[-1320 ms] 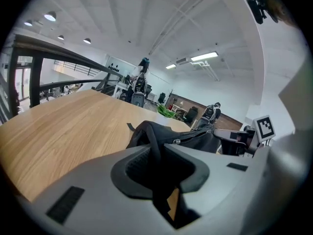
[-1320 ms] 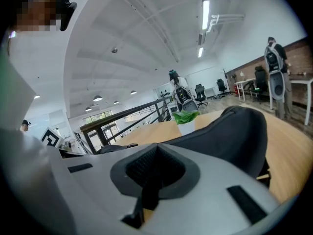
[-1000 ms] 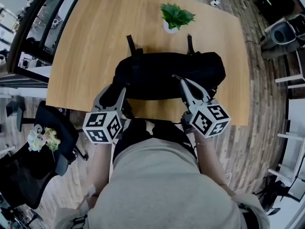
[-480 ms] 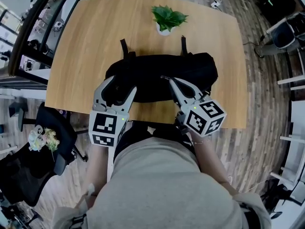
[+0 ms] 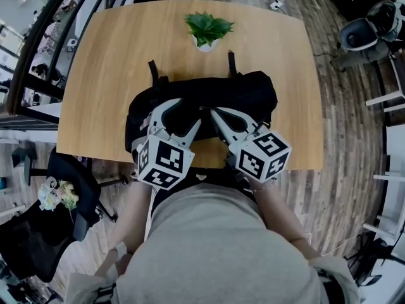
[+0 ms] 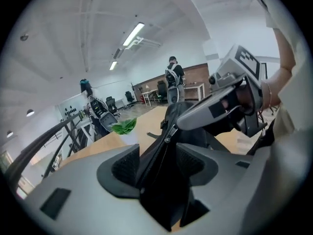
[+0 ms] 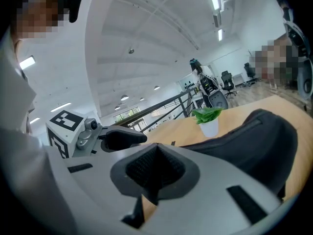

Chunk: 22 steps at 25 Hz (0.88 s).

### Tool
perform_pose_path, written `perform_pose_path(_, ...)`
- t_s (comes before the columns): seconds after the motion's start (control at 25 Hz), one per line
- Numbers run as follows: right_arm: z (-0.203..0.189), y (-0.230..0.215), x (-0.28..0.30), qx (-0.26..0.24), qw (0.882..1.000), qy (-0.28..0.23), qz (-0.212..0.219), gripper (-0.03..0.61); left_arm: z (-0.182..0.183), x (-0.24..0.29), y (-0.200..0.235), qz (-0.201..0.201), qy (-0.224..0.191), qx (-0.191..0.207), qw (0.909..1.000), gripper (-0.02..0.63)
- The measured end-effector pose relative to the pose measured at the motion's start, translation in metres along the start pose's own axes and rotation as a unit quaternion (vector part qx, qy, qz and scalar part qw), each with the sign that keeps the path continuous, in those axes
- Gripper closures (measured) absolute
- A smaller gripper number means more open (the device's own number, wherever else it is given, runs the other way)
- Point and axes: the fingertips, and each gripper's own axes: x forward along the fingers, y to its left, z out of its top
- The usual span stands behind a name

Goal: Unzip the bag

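A black bag point(image 5: 253, 94) lies across the near half of the wooden table point(image 5: 107, 62). My right gripper point(image 5: 212, 111) is shut on the zipper pull point(image 6: 171, 133) at the middle of the bag's top ridge. Just left of it, my left gripper point(image 5: 188, 111) stands open astride that ridge. In the left gripper view the zipper line point(image 6: 156, 165) runs between the wide pads point(image 6: 124, 165) without being pressed, and the jaws have just been closing a little. The right gripper point(image 6: 179, 124) shows there from the side. Its own view shows its pads point(image 7: 155, 168) together.
A small potted plant point(image 5: 205, 29) stands on the table behind the bag. Two bag straps point(image 5: 152, 68) stick out toward it. An office chair point(image 5: 69, 189) stands on the floor at the left, below the table's near edge. People stand far off in the room point(image 6: 173, 80).
My left gripper has moved right from the bag's left end to its middle, rolled over, and opened wide around the ridge. The right gripper has stayed shut in place.
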Motion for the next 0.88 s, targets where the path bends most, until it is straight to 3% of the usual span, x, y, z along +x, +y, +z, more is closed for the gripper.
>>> perform_pose_path(0.12, 0.002, -0.002, 0.001, 0.000, 1.000, -0.002, 0.004, 0.569, -0.002, 0.012, -0.007, -0.006, 0.020, 0.049, 0.9986, 0.465)
perform_pose_path(0.24, 0.001, -0.005, 0.001, -0.001, 1.000, 0.000, 0.005, 0.569, -0.004, 0.018, -0.010, -0.003, 0.029, 0.081, 0.9963, 0.504)
perform_pose_path(0.36, 0.000, -0.008, 0.001, 0.001, 1.000, 0.002, 0.006, 0.571, -0.006, 0.019, -0.013, 0.001, 0.033, 0.086, 0.9958, 0.543)
perform_pose_path(0.72, 0.000, -0.013, 0.004, 0.001, 1.000, 0.005, 0.016, 0.571, -0.007, 0.018, -0.010, 0.000, 0.028, 0.063, 0.9976, 0.569)
perform_pose_path(0.88, 0.000, -0.013, 0.001, 0.002, 1.000, 0.003, 0.019, 0.571, -0.006, 0.018, -0.011, 0.014, 0.028, 0.074, 0.9967, 0.569)
